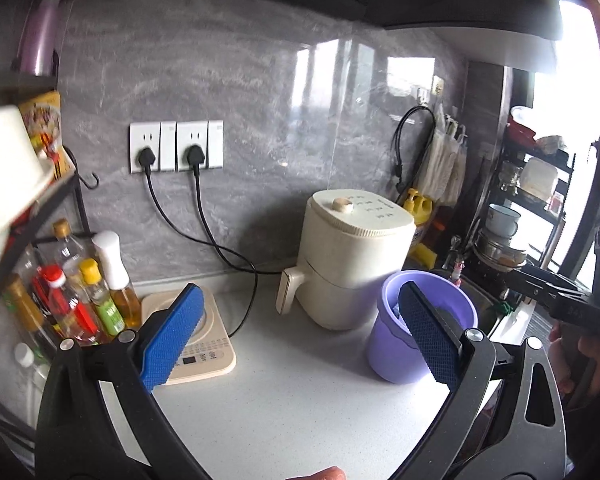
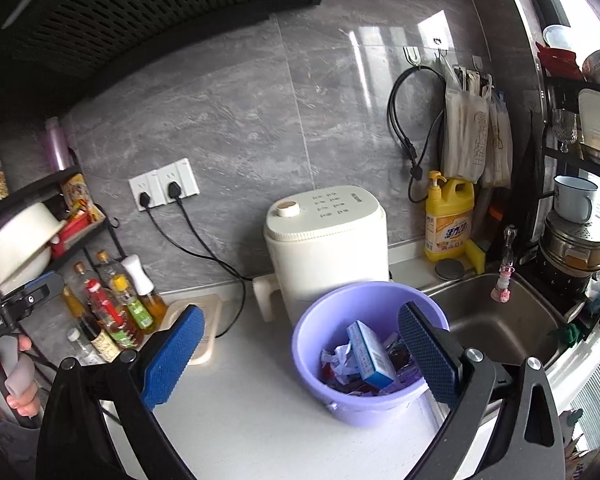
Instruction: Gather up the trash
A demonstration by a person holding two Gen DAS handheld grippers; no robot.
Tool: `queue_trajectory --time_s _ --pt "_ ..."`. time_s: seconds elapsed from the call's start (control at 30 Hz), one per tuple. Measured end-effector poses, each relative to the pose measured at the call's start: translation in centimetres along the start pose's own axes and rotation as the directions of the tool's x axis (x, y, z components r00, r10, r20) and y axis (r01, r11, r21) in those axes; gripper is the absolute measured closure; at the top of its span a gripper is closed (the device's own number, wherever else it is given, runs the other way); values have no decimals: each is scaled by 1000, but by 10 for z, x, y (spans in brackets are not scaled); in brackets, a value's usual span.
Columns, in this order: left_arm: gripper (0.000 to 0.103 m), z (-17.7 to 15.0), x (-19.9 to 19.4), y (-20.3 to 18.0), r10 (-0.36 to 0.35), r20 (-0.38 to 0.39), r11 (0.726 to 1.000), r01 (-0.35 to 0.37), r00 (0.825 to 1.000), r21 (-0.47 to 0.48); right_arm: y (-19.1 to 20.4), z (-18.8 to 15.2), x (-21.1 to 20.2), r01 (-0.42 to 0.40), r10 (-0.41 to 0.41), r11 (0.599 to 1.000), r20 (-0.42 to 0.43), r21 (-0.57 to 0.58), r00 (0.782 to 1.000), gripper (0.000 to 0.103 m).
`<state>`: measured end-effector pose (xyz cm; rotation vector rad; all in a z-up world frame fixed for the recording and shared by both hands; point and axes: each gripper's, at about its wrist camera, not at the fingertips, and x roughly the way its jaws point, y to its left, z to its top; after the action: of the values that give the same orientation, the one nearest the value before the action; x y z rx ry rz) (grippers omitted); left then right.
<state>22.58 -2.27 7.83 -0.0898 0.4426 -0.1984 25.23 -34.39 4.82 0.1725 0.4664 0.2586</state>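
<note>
Left gripper (image 1: 300, 334): jaws spread wide, nothing between the blue pads, nothing touched. It hangs above the counter (image 1: 292, 400), facing the back wall.
Left gripper, right wrist view: its black body (image 2: 20, 300) shows at the left edge, gripped by a hand (image 2: 4, 376) on the handle.
Right gripper (image 2: 300, 350): jaws spread wide and empty. It hangs above the counter's front edge, the right pad in front of the bin's right rim; whether pad and rim touch cannot be told.
Right gripper, left wrist view: its black body (image 1: 556, 292) shows at the right edge, held by a hand (image 1: 584, 364).
Bin (image 2: 364, 396): purple, upright, on the counter near its right end, just beside the sink (image 2: 496, 320) and in front of the air fryer.
Trash (image 2: 360, 364): inside the bin. A blue and white box (image 2: 370, 354) lies tilted on top of crumpled white paper (image 2: 338, 358) and red and dark wrappers.
Air fryer (image 2: 328, 248): cream, against the back wall, handle pointing left, close behind the bin.
Induction plate (image 1: 202, 350): flat on the counter at the left, partly hidden by the left pad.
Bottles (image 1: 80, 296): a cluster of oil and sauce bottles at the counter's left end, under a black rack (image 2: 44, 196).
Outlets (image 1: 176, 146): two black plugs seated, cords running down to the counter.
Detergent (image 2: 448, 220): yellow pump bottle at the back edge, behind the sink.
</note>
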Motion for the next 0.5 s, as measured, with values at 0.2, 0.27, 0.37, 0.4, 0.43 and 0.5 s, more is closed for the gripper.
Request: queue_trajectory --time_s 0.2,0.27,0.37,0.4,0.43,0.5 --pt "6 -3 -37 -19 15 43 1000 -15 999 2 4 -3 -33 -55 56 998 52 -17 997 8" --pt "6 -7 -50 -27 27 59 1000 -27 998 -7 3 -8 -41 -67 68 997 45 -32 997 8" --pt "6 -16 -66 -41 44 68 999 -43 997 -17 -5 -20 -56 -96 97 995 33 -21 995 8" --pt "6 -18 -71 -45 52 71 999 -51 996 -16 -8 -24 -62 -99 99 995 30 -18 995 8" --pt "6 -22 -77 -51 64 68 998 -63 996 -18 -10 -28 -67 -96 96 995 24 -15 995 8" --pt "6 -28 -87 -57 79 58 996 -77 995 -36 -14 -36 -80 -99 100 995 11 -17 995 8"
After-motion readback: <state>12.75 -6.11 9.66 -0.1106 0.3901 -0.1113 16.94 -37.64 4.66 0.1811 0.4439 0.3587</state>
